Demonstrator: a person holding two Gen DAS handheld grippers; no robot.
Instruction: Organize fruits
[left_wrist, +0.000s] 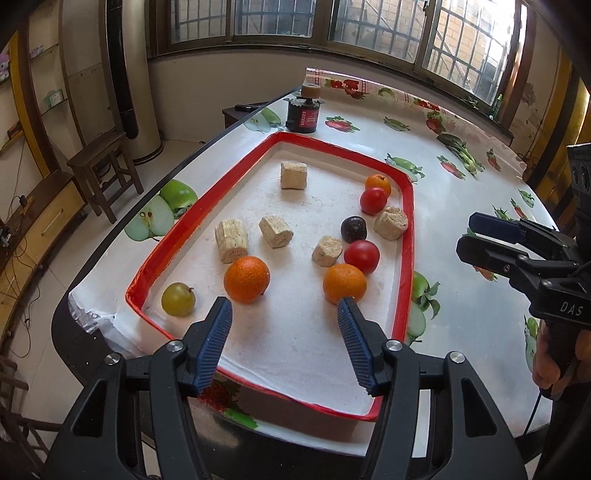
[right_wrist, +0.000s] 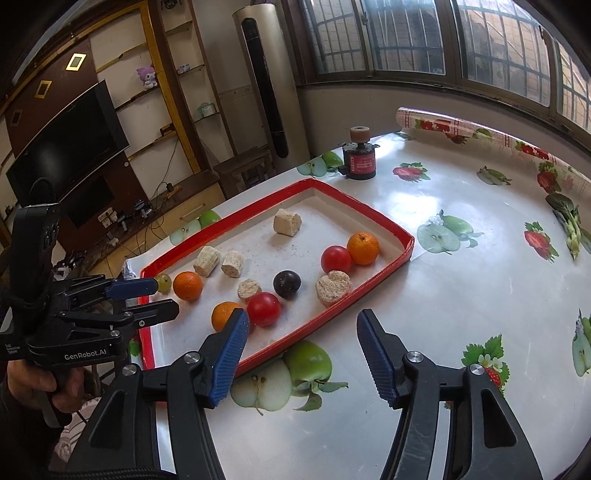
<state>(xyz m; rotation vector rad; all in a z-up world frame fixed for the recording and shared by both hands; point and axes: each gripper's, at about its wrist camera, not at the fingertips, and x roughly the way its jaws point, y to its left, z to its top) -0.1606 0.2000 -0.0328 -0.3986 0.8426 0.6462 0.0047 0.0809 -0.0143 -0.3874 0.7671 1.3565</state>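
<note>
A red-rimmed white tray (left_wrist: 408, 236) (right_wrist: 369, 286) holds fruits and several beige fibre chunks (left_wrist: 231, 240). Three oranges (left_wrist: 246, 279) (left_wrist: 344, 283) (left_wrist: 378, 184), two red tomatoes (left_wrist: 361, 256) (left_wrist: 373, 201), a dark plum (left_wrist: 354, 229) (right_wrist: 287, 284) and a green grape (left_wrist: 178, 299) lie in it. My left gripper (left_wrist: 284, 306) is open and empty over the tray's near end, between the two near oranges; it also shows in the right wrist view (right_wrist: 155, 295). My right gripper (right_wrist: 303, 321) is open and empty over the tray's right rim; it also shows in the left wrist view (left_wrist: 467, 236).
A black jar with a cork top (left_wrist: 303, 110) (right_wrist: 359, 157) stands beyond the tray. The table (left_wrist: 461, 295) has a white fruit-print cloth. A wooden stool (left_wrist: 101, 168), a tall floor unit (right_wrist: 269, 85) and a TV (right_wrist: 62, 158) stand off the table's left side.
</note>
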